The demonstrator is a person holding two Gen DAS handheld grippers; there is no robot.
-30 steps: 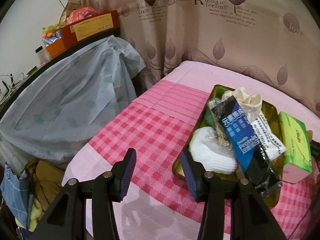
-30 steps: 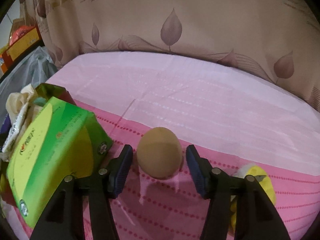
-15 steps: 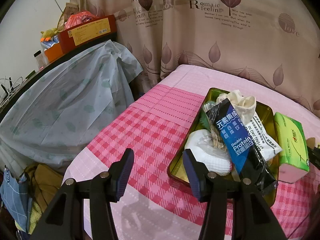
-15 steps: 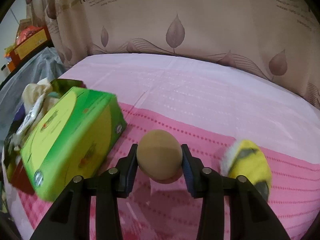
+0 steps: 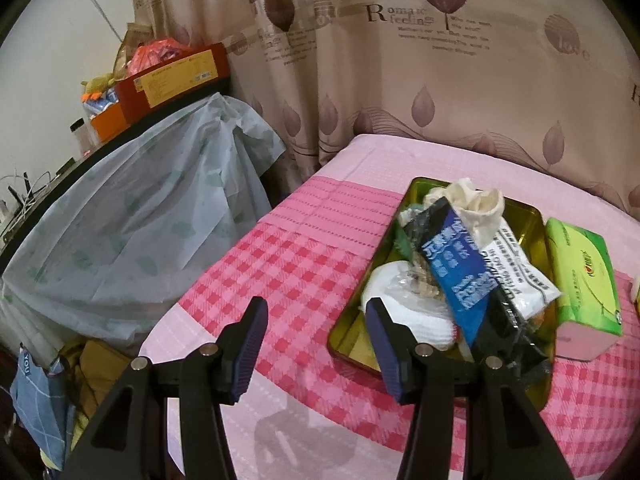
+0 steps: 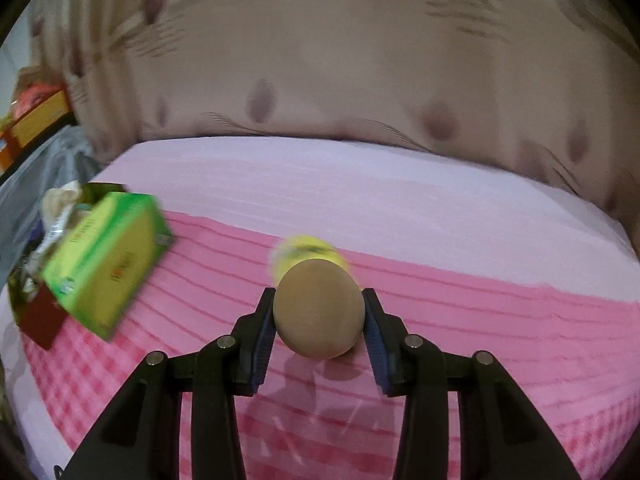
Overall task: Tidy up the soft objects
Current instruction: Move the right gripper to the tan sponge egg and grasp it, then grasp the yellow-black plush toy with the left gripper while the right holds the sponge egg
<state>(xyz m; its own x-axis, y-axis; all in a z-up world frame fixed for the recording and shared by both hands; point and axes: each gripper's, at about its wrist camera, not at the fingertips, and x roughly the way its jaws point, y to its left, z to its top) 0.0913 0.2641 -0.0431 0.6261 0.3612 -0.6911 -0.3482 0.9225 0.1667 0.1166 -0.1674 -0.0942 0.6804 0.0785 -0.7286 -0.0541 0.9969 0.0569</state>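
Observation:
My right gripper [image 6: 319, 320] is shut on a tan egg-shaped soft ball [image 6: 319, 314] and holds it above the pink checked cloth [image 6: 480, 340]. A yellow plush toy [image 6: 308, 254] lies just behind the ball, blurred. A green tissue pack [image 6: 104, 268] lies to the left; it also shows in the left wrist view [image 5: 584, 276]. My left gripper [image 5: 316, 344] is open and empty at the near left edge of the gold tray [image 5: 352, 344], which holds a white cloth [image 5: 404, 312], a blue packet [image 5: 460, 276] and a cream cloth [image 5: 480, 204].
A leaf-print curtain [image 5: 400, 60] hangs behind the table. A plastic-covered shelf [image 5: 132, 220] with a red box [image 5: 172, 76] stands to the left. Clothes lie on the floor [image 5: 48, 400] below the table's left edge.
My right gripper closed on the tan ball, lifted it and swung right, so the yellow toy now sits behind the ball. My left gripper drew back and rose a little, staying open.

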